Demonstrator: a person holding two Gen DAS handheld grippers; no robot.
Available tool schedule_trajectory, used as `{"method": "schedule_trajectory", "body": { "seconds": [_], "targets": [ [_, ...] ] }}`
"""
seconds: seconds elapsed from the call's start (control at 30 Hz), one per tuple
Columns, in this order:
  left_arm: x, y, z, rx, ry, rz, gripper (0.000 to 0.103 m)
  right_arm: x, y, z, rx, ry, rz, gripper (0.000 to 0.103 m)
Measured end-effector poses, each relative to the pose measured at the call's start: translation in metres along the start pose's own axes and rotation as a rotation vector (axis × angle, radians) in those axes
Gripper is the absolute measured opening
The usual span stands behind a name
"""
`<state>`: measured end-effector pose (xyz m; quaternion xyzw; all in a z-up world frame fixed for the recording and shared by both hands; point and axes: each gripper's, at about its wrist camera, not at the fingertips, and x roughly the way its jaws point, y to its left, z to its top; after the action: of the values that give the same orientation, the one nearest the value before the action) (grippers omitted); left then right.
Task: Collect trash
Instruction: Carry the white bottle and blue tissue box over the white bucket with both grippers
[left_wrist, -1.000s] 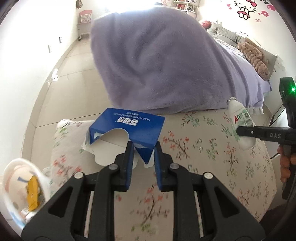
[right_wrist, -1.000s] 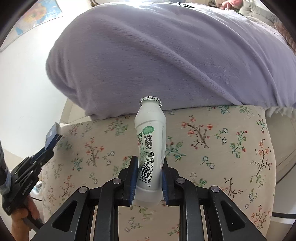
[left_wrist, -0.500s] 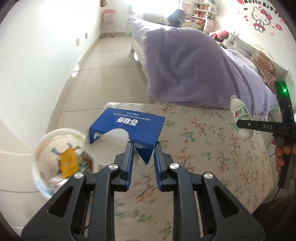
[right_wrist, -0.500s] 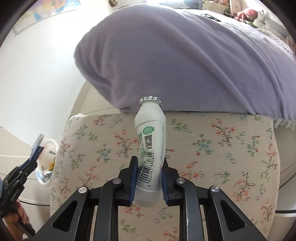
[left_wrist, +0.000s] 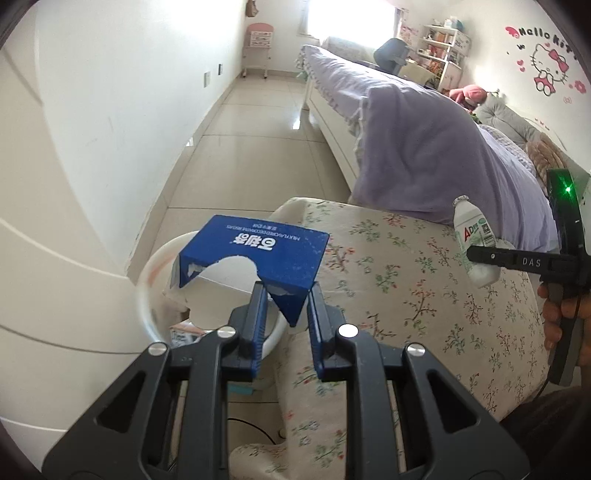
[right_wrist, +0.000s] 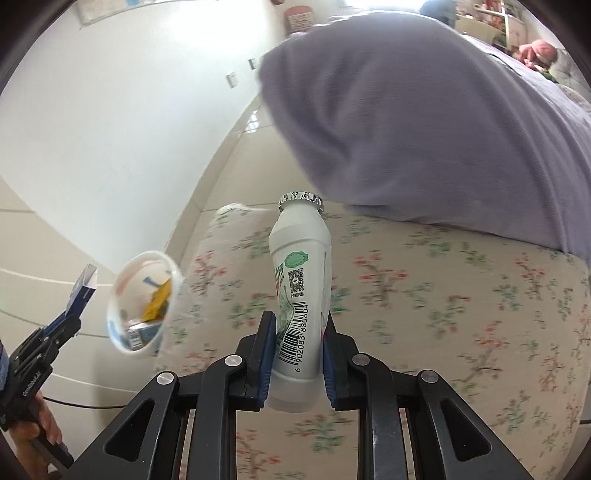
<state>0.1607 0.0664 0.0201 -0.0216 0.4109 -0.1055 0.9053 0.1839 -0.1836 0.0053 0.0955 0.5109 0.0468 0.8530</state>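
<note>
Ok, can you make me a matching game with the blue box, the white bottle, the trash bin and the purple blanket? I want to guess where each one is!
Things:
1. blue box
2. white bottle
3. trash bin
4. purple blanket

Places:
A. draped over the bed
B. pinched in the left gripper
C. beside the flowery cushion, already holding rubbish
D. pinched in the right gripper

Pairs: 1-B, 2-D, 3-C, 4-A
</note>
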Motion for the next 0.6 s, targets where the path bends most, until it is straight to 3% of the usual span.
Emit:
{"method": "schedule_trajectory", "body": {
  "seconds": [0.6],
  "targets": [
    [0.026,0.054,-0.002,-0.106,0.021,0.039,0.026,0.03,0.084,0.0,-0.105,0.031,0.083,0.023]
  ]
}}
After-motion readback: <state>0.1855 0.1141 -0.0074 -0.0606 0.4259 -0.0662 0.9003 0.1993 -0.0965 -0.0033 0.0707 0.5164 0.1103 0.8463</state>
